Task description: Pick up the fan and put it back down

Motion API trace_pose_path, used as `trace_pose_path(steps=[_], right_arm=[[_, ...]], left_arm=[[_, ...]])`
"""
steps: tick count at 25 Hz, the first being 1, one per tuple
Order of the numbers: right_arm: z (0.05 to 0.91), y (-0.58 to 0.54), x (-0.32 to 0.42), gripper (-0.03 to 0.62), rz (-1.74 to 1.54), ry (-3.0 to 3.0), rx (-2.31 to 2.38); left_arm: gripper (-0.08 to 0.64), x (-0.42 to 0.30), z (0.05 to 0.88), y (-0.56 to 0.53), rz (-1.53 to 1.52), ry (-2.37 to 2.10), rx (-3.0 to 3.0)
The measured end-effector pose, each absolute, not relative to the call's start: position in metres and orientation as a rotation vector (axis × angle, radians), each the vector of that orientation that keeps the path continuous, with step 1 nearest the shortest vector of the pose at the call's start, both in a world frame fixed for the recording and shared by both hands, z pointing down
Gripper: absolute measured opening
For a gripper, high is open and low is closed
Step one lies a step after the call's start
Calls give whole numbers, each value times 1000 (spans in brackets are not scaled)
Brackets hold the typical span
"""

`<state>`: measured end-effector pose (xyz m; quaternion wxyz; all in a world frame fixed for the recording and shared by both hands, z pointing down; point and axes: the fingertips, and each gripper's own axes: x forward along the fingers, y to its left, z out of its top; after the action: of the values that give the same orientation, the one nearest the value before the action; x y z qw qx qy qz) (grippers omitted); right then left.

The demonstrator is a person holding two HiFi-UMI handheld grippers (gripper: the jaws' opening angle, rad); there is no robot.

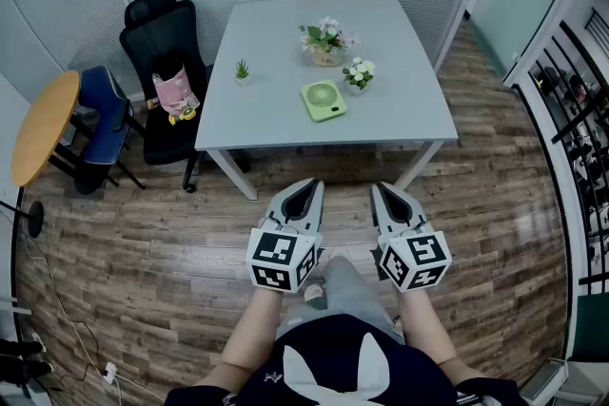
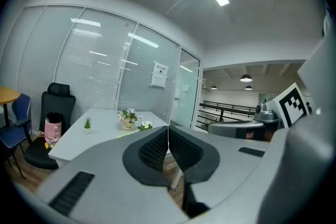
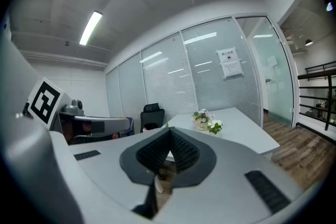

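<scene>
Near strip of the table (image 1: 285,133) bare before me, small flower pot (image 1: 359,74) just beside the fan (image 1: 324,100) on its far right, bigger pot (image 1: 326,45) beyond, left open.

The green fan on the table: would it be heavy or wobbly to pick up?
Probably light: the fan looks like a small, stiff plastic shell. It seems to lie flat, grille up, on the table, so a nudge would likely slide it rather than roll or tip it. Its low, smooth edges may be slippery to grasp.
</scene>
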<state>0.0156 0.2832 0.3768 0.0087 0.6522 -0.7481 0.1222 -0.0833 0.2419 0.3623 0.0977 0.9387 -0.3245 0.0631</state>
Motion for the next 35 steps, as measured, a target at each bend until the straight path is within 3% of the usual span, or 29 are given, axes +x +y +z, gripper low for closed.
trace_pose_path(steps=[21,27,30,31,33,35], right_arm=[[402,159,68,10,470,-2365,1955],[393,113,82,97,476,-2415,1921],[393,95,88,185,504,-2445,1891],[393,90,90,214,514,-2449,1884],[394,79,94,229,525,-2452,1873],[395,70,98,235,532,-2456,1864]], left_arm=[[23,-33,379,114,238,-996,2707],[25,-19,371,68,206,-1027,2711],[29,-15,372,48,226,-1084,2697],[41,-14,373,43,234,-1091,2692],[161,-11,377,33,245,-1084,2678],[204,-9,380,23,255,-1091,2660]])
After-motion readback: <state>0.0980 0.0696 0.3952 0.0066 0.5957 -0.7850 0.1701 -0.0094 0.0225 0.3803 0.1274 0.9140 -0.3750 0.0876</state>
